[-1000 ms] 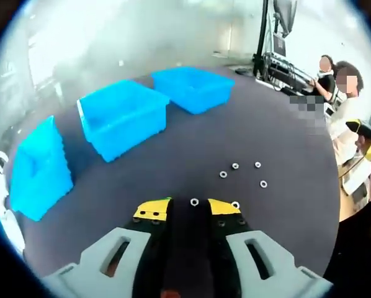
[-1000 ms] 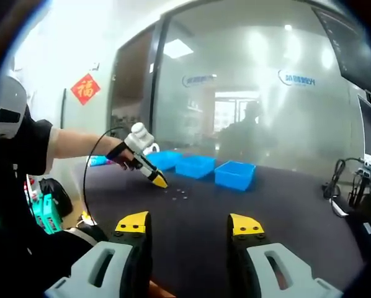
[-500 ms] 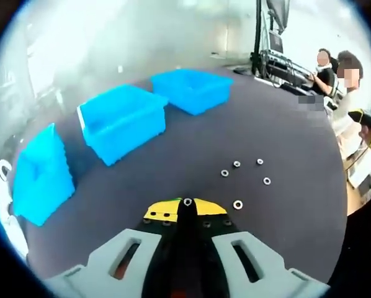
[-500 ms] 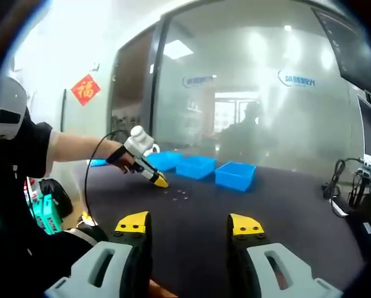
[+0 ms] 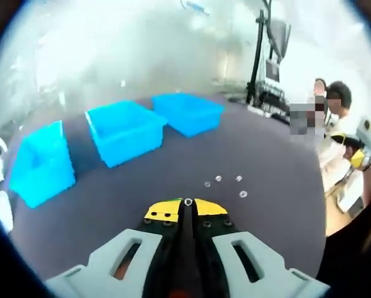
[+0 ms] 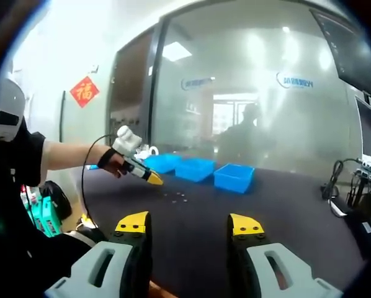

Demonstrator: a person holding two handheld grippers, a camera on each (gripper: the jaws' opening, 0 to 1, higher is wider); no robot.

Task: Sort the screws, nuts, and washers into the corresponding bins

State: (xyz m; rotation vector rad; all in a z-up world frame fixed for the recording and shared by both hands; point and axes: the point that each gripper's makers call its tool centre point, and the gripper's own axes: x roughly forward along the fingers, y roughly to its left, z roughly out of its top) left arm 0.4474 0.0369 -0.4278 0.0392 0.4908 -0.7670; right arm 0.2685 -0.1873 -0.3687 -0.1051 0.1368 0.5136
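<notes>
A small silver nut sits pinched right at the yellow tips of the left gripper, jaws closed tight on it, lifted clear of the dark desk. Just beyond the tips, four more bits of silver hardware lie loose on the desk in a little cluster, apart from one another; too small to say whether they are nuts or washers. Farther back, three blue bins stand in a curved row: the left bin, the middle bin and the far bin, each set apart from its neighbour. What lies inside them cannot be made out from here. Off at the right edge of the left gripper view, seated people are at a workstation.

Over in the right gripper view, the right gripper hangs low over the near end of the desk, its yellow-tipped jaws spread wide with nothing between them. Out ahead, the person's arm stretches in from the left, holding the left gripper above the desk, near the scattered hardware, which shows as faint specks. Behind it, the row of blue bins lines up before a frosted glass wall. A red paper ornament hangs on the wall at the left, and cables trail at the desk's right side.
</notes>
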